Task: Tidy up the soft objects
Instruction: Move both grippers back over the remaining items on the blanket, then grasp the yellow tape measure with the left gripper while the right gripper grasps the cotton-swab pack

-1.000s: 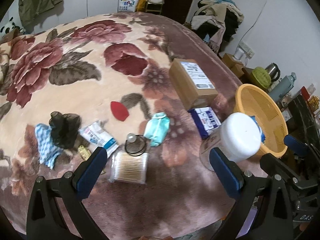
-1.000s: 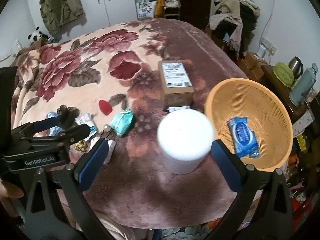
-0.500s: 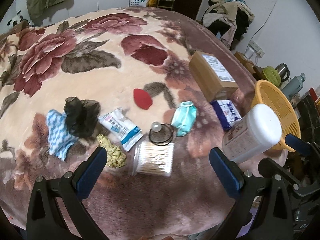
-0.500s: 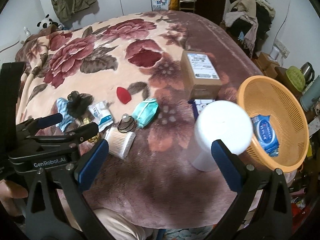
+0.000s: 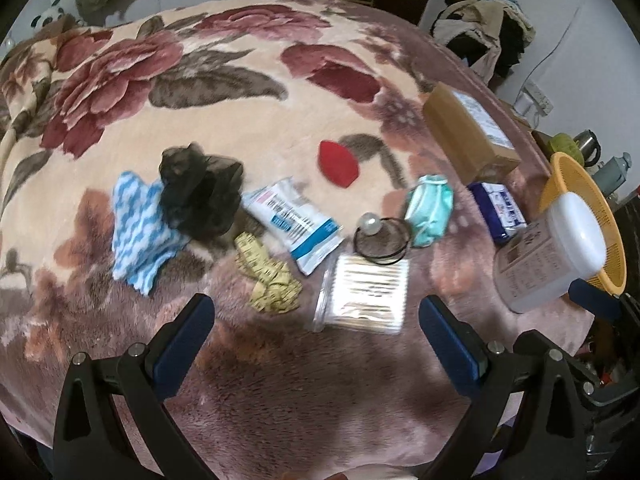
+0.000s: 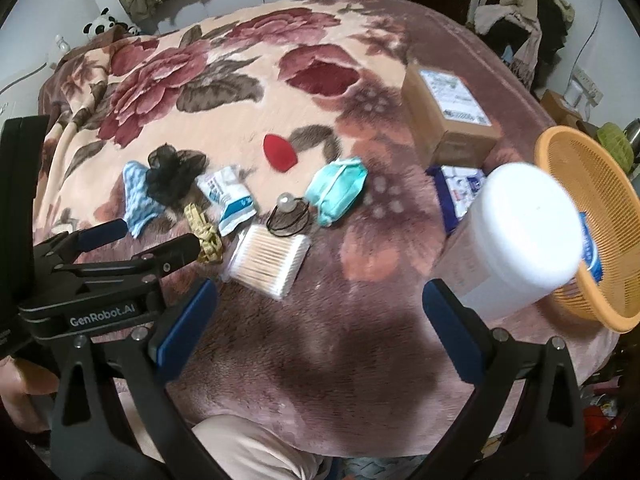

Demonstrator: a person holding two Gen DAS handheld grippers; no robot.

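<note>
From the left wrist camera, the left gripper [image 5: 316, 344] hangs wide open and empty above the near edge of the floral blanket [image 5: 224, 120], so this reads as the pause between picks. Ahead lie a blue-and-white cloth [image 5: 138, 232] under a black mesh scrunchie [image 5: 200, 196], a yellow tape measure [image 5: 272, 280], a white tissue pack [image 5: 296, 224], a red sponge [image 5: 338, 164] and a teal mask pack [image 5: 430, 210]; the next move probably calls for lowering onto one soft piece while avoiding the cotton swab box [image 5: 366, 294]. From the right wrist camera, the right gripper [image 6: 320, 320] is likewise spread wide with nothing held, a white-lidded jar [image 6: 516, 248] just ahead, beside the orange basket [image 6: 560, 152], where a blue pack already lies. A cardboard box [image 6: 448, 108] sits further back; clothes are heaped by the far wall.
</note>
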